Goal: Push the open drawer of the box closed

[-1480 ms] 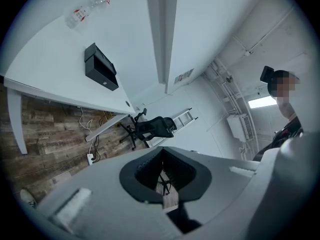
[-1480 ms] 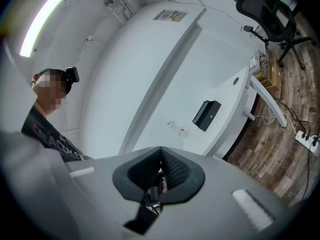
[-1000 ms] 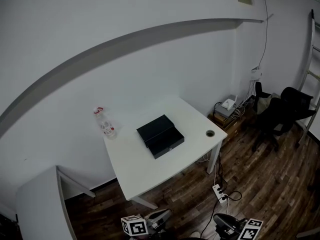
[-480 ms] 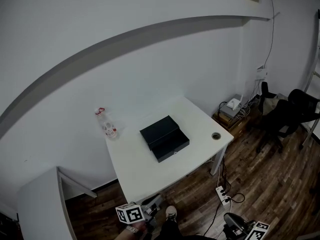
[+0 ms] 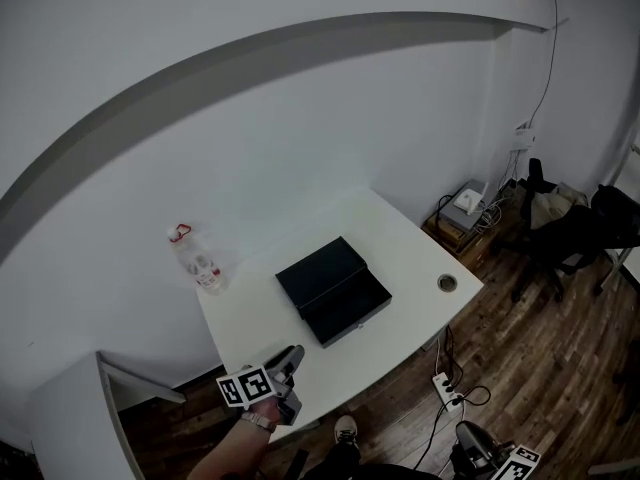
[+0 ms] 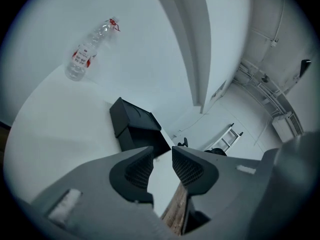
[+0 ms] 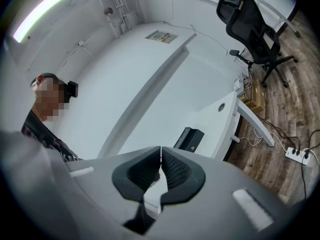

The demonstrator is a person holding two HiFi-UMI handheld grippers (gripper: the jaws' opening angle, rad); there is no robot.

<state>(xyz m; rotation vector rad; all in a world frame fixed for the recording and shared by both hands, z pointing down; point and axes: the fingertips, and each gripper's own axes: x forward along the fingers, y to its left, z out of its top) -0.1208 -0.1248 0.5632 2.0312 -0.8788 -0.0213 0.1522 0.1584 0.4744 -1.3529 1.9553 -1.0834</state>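
Our left gripper (image 6: pixel 162 165) hangs at the near edge of the table (image 5: pixel 400 238), jaws opening with nothing between them. Our right gripper (image 7: pixel 160 173), closed and empty, sits low and farther off. The box (image 5: pixel 322 276) lies ahead at mid-table, its open drawer (image 5: pixel 350 308) drawn out toward the near-right, so we judge the left nearer.

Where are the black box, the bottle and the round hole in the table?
black box (image 5: pixel 322 274), head view, its lid
bottle (image 5: pixel 201 265), head view, its label
round hole (image 5: pixel 447 283), head view, its middle
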